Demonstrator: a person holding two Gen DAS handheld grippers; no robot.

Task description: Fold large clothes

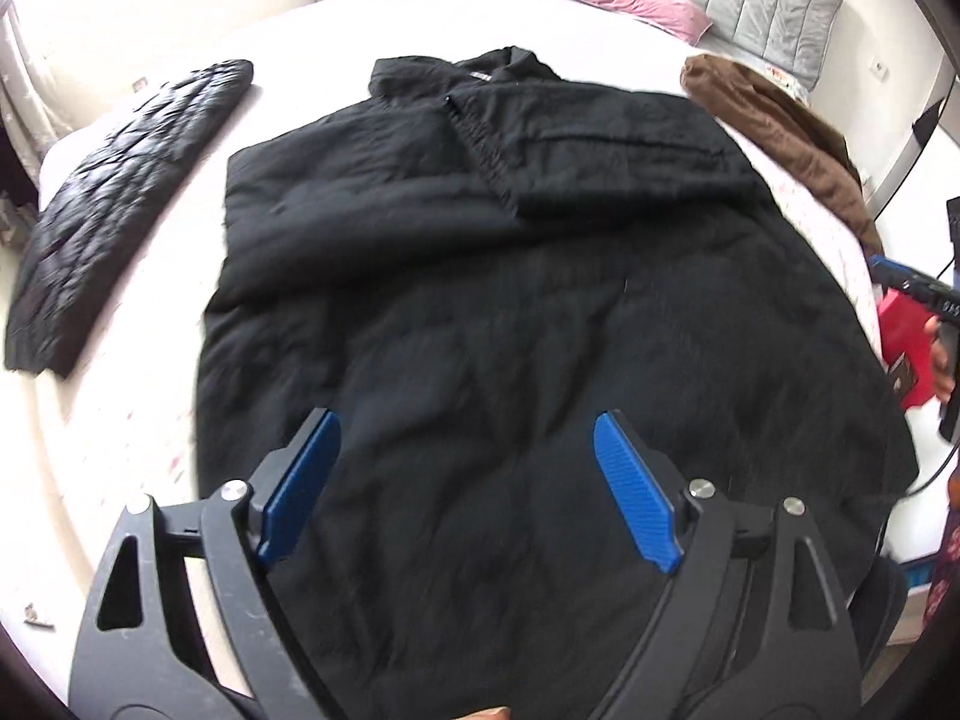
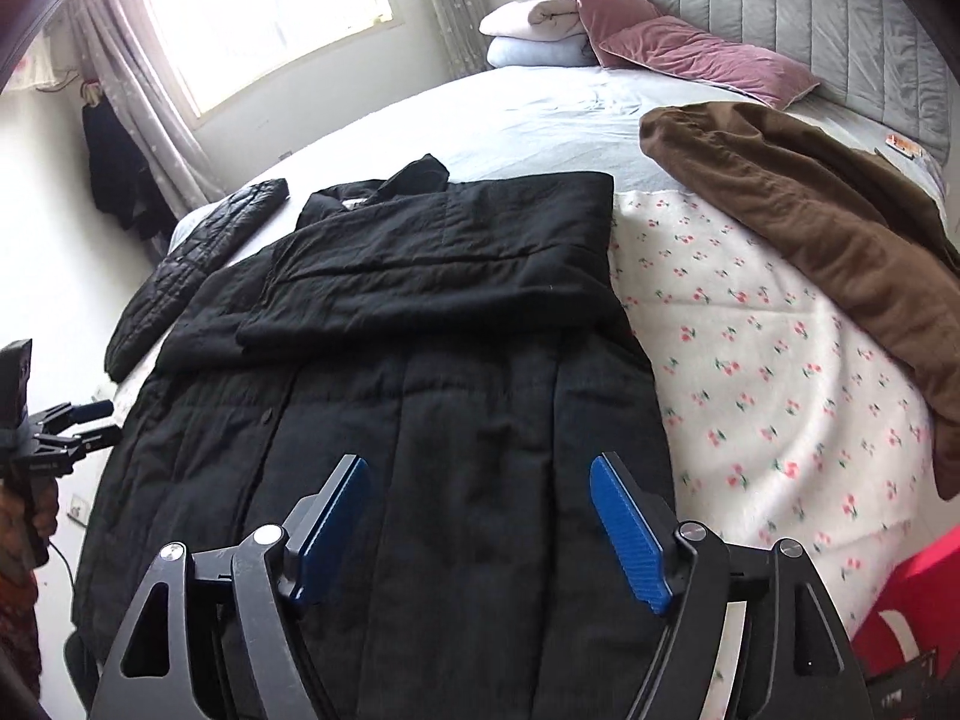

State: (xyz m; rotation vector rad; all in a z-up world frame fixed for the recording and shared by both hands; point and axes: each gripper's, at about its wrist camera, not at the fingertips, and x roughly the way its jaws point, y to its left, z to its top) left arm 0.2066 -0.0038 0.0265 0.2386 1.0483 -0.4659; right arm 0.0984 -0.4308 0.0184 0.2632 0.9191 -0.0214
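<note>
Black coat lies flat on the bed, collar toward the headboard, hem toward the cameras. Both sleeves are folded across the chest; the upper one lies as a broad band. The near hem is hidden behind the tool bodies in both views.

Left tongs: spread wide, nothing between the blue pads, above the lower coat body. Contact with the cloth cannot be judged.

Right tongs: spread wide, empty, above the lower coat near its right edge.

Quilted black garment lies left of the coat, apart from it; motion blur softens its stitching. Brown garment lies to the right on the cherry-print blanket, its far end cut off by the lens edge. Pink pillows sit by the headboard.
</note>
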